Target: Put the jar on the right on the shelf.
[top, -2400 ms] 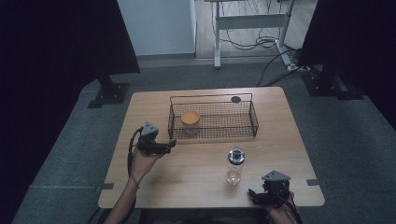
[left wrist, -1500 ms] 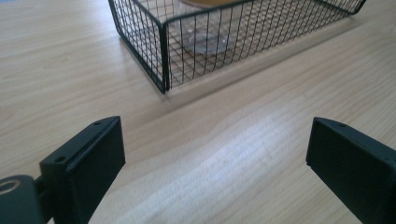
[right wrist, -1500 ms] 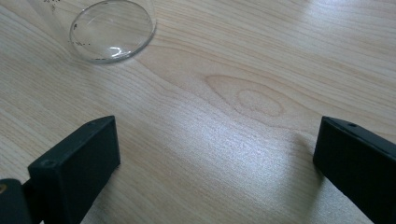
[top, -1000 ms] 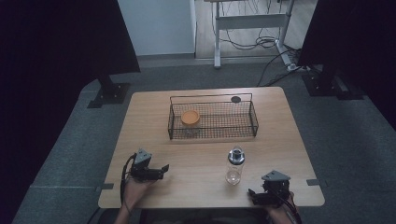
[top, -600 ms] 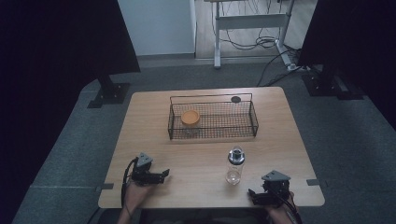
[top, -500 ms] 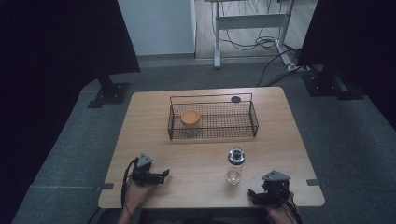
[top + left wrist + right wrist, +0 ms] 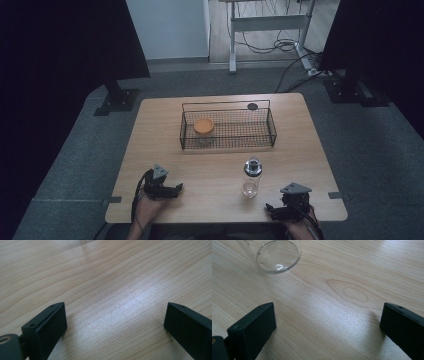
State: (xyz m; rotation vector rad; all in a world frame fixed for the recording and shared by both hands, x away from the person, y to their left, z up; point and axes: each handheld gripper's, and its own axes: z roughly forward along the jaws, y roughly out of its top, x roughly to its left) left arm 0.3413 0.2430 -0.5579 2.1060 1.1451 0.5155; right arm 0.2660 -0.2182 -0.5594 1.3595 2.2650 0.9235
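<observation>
A clear bottle (image 7: 252, 177) with a dark cap stands on the wooden table (image 7: 220, 165) near the front; its glass base (image 7: 278, 255) shows in the right gripper view. A wire basket (image 7: 227, 127) at the table's middle holds an orange bowl (image 7: 203, 125). My left gripper (image 7: 178, 189) rests low at the front left, open, with bare wood between its fingers (image 7: 45, 326). My right gripper (image 7: 270, 207) sits at the front right, open, empty, a little right of the bottle.
A small black disc (image 7: 252, 106) lies behind the basket. Dark stands (image 7: 117, 97) and a desk frame (image 7: 267, 22) are on the floor beyond the table. The table's front edge runs just under both hands.
My left gripper has drawn back from beside the basket toward the front left edge and settled low on the table. The right gripper, bottle and basket have not moved.
</observation>
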